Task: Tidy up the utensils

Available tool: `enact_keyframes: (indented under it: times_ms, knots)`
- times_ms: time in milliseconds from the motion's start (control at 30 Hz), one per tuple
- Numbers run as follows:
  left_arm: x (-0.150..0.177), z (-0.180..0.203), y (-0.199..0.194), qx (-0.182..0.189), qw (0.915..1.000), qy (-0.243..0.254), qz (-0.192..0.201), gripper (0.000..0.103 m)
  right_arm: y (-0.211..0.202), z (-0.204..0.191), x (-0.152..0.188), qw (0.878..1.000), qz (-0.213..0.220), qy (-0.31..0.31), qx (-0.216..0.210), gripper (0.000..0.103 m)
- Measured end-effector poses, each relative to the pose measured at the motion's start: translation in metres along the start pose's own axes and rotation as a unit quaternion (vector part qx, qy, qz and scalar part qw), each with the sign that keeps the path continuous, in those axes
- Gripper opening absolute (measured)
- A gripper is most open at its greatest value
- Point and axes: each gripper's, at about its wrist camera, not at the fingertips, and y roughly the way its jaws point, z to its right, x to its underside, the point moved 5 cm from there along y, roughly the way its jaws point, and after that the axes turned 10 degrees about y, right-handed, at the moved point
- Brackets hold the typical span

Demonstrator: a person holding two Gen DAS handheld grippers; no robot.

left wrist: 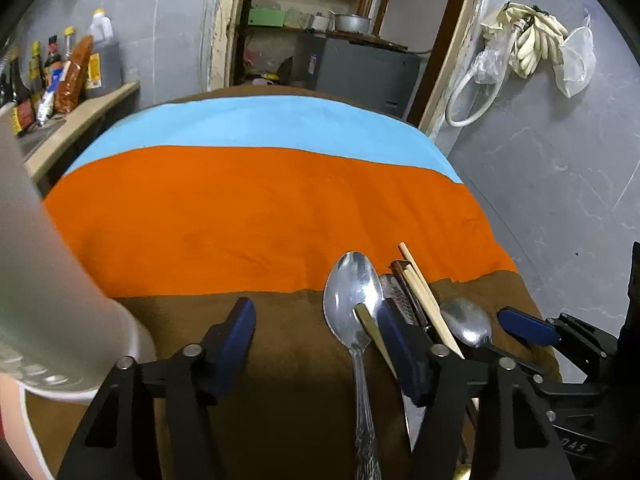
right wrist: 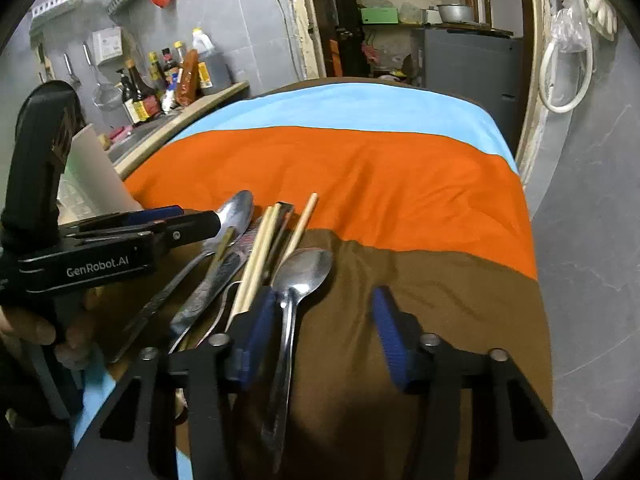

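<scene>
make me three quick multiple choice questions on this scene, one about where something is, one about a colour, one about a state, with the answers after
1. Where does the pile of utensils lie?
A. on the brown band of the cloth
B. on the light blue band
C. on the wooden counter with the bottles

2. What colour is the middle band of the cloth?
A. green
B. orange
C. white

3. How does the right gripper stand?
A. clamped shut on a bottle
B. jaws apart, with a spoon's handle lying between them
C. out of view

Answers:
1 A, the spoons, chopsticks and knife rest mostly on the brown near edge, only their tips reaching the orange.
2 B, orange lies between the light blue and the brown.
3 B, the small spoon runs between the blue pads, which do not visibly press on it.
</scene>
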Motion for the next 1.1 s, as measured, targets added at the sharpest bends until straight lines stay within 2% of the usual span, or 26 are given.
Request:
enact_keyframes:
  times_ms: [167, 200, 433, 567, 667, 967, 1100]
  knots:
    - [-0.008, 0.0, 0.008, 0.012, 0.9999, -0.003, 0.0, 0.052, -0.003, 0.016, -0.001, 1.0, 0.005, 0.031, 0.001, 0.022]
    - [-0.009, 0.0, 0.01, 0.015, 0.9999, -0.004, -0.001, 0.049, -0.002, 0.019, -0.002, 0.999, 0.005, 0.037, -0.002, 0.021]
    - [-0.017, 0.003, 0.023, 0.036, 0.9993, -0.002, -0.01, 0.041, 0.008, 0.028, -0.006, 0.998, -0.005, 0.058, -0.033, 0.021]
    - [-0.02, 0.001, 0.028, 0.052, 0.9985, -0.01, -0.016, 0.028, 0.016, 0.035, -0.011, 0.995, -0.022, 0.078, -0.065, 0.021]
    - [-0.019, 0.001, 0.03, 0.059, 0.9979, -0.015, -0.021, 0.019, 0.022, 0.035, -0.012, 0.994, -0.032, 0.076, -0.07, 0.021]
    - [-0.016, 0.0, 0.027, 0.054, 0.9979, -0.02, -0.029, 0.009, 0.034, 0.029, -0.016, 0.996, -0.046, 0.051, -0.056, 0.021]
    - [-0.015, -0.001, 0.023, 0.055, 0.9978, -0.022, -0.029, 0.008, 0.033, 0.032, -0.019, 0.992, -0.05, 0.082, -0.08, 0.022]
